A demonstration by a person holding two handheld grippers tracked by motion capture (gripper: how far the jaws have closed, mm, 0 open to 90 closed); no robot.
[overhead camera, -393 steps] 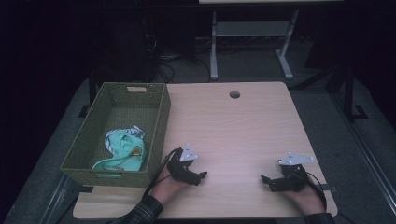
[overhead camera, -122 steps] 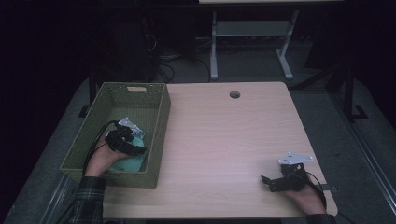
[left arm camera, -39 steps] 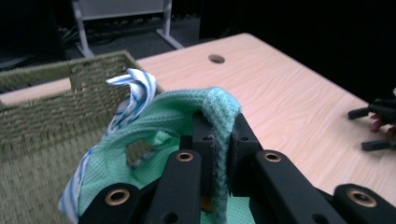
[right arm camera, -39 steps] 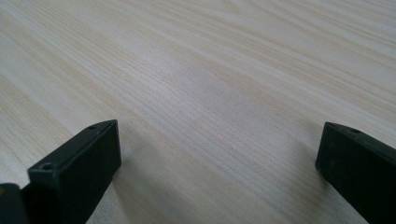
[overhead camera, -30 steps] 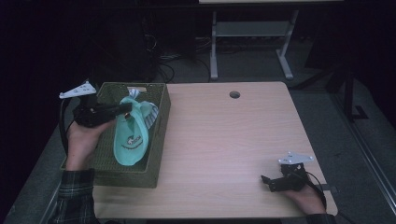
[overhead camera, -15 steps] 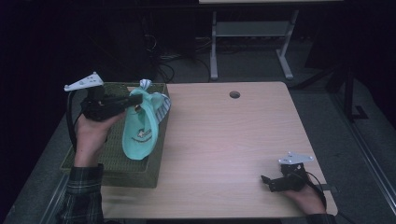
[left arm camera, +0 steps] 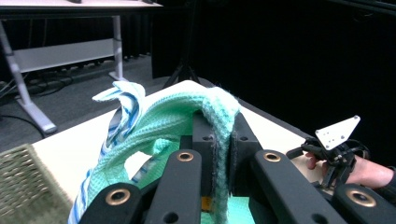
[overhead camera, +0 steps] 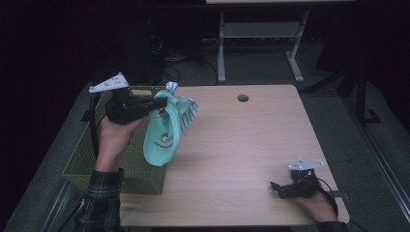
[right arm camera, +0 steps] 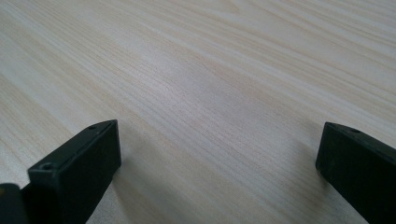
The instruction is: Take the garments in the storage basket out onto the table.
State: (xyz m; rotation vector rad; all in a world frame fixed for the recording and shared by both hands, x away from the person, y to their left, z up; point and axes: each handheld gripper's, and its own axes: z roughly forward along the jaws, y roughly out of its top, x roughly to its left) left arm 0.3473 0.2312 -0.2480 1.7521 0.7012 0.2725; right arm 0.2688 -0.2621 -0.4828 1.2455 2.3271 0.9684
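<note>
Your left gripper (overhead camera: 159,104) is clamped on a mint-green cloth (overhead camera: 164,137), held up in the air over the near edge of the basket (overhead camera: 84,162) and the left side of the worktop (overhead camera: 251,145). From the high view the cloth hangs down from the jaws as a long, soft pouch shape with a small printed mark on its face, and a blue-and-white striped part bunches up beside the grip. That view also tells you where the cloth sits over the furniture: its lower end dangles just above the basket's right wall, not touching the wood.

The left gripper view gives you what the high view cannot: the weave. The cloth (left arm camera: 187,116) is a waffle-textured knit, folded over the tips of the two black jaws and pinched tight between them, with the striped trim (left arm camera: 119,105) curling to one side. A corner of the woven, olive-green basket (left arm camera: 23,186) shows low in that view, and your right hand with its gripper (left arm camera: 338,154) lies far off on the worktop.

Your right gripper (overhead camera: 285,188) rests on the pale wood near the right front corner. The right gripper view shows its jaws standing wide apart with bare, fine-grained wood (right arm camera: 210,93) between them.
</note>
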